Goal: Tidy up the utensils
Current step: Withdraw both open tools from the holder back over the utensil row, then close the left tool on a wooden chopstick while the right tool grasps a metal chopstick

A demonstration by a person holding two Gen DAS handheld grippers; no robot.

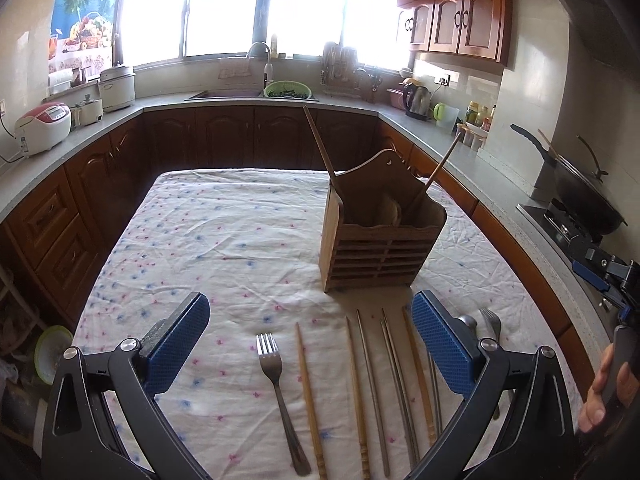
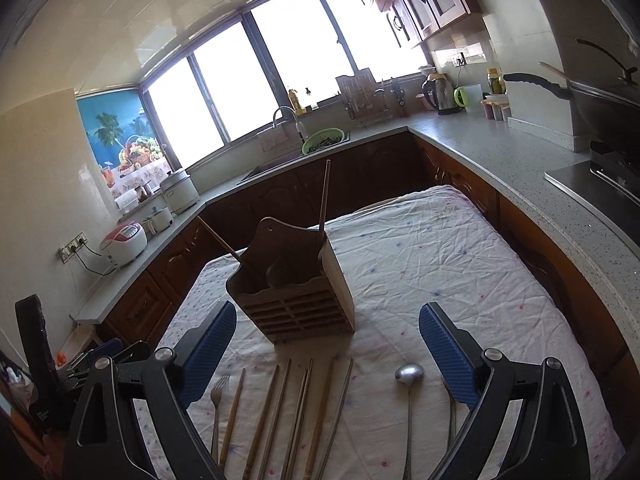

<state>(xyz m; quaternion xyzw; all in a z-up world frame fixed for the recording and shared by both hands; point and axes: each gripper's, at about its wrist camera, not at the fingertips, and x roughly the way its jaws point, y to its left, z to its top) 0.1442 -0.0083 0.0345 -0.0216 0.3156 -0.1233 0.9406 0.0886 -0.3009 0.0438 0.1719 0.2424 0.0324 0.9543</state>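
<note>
Utensils (image 1: 372, 392) lying on cloth | left claw (image 1: 310, 344) spread wide, empty | right claw (image 2: 326, 356) spread wide, empty

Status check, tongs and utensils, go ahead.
Both tongs open, empty: left, right. Chopsticks, fork, spoon lie before wooden holder. Path clear.

Left claw (image 1: 310, 344) and right claw (image 2: 328, 354) both gape wide, empty, angled downward.
</note>
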